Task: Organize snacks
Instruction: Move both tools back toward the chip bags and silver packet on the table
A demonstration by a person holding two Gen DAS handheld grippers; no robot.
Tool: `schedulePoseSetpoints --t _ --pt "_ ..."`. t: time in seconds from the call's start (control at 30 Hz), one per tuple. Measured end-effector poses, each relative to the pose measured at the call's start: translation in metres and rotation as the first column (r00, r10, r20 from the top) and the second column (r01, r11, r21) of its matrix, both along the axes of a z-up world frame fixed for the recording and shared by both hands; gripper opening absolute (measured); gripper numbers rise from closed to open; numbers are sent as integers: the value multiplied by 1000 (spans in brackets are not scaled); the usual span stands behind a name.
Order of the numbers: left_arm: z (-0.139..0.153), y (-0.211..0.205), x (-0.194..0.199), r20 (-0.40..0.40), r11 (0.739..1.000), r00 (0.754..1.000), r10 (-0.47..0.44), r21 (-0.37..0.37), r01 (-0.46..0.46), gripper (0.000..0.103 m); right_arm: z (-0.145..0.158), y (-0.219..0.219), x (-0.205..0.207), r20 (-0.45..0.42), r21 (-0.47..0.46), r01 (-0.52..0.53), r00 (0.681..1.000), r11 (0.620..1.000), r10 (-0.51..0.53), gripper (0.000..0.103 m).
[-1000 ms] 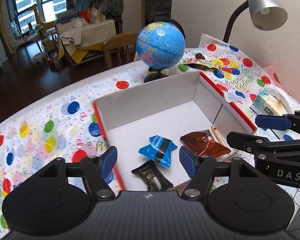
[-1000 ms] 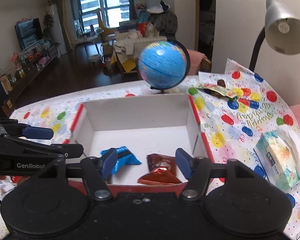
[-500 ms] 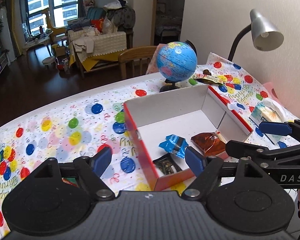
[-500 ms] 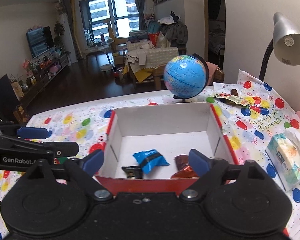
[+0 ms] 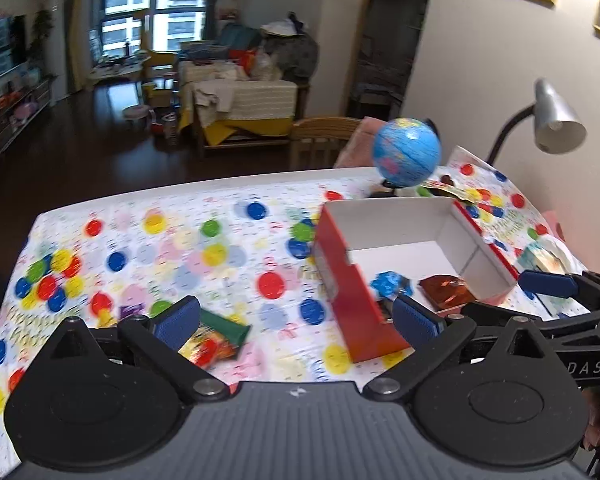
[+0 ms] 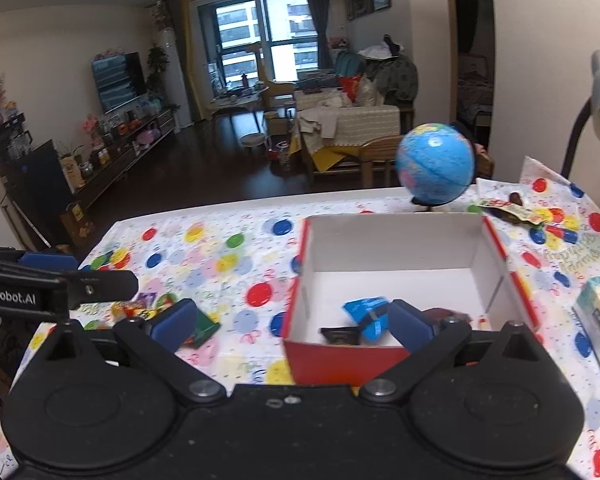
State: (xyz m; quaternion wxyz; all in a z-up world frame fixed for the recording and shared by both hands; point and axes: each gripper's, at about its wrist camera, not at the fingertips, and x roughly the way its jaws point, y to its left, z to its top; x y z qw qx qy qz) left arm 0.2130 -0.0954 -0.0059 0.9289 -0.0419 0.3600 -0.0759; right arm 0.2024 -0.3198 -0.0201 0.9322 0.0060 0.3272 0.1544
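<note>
Beside the red box (image 5: 356, 312), loose snacks (image 5: 216, 340) await pickup. Both grippers, left gripper (image 5: 296, 322) and right gripper (image 6: 290, 322), are opening, nothing between them. Advise centring on one packet before closing.

A blue globe (image 6: 435, 168) stands at the far edge of the counter (image 6: 228, 248), which wears a balloon-print cloth. A grey desk lamp (image 5: 556, 124) leans over the right side, near a tissue pack (image 6: 598, 320).

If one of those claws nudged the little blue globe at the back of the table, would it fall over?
Possibly. The globe is a big ball on a small dark base, so it looks top-heavy and could tip. It probably spins on its arc rather than rolling off. It looks light, likely hollow.
</note>
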Motion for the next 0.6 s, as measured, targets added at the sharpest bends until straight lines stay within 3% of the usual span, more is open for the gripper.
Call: schedulePoseSetpoints --t 0.6 --pt "-42 106 -24 -69 981 981 184 69 -179 103 -30 101 3 -53 -14 -121 991 993 120 101"
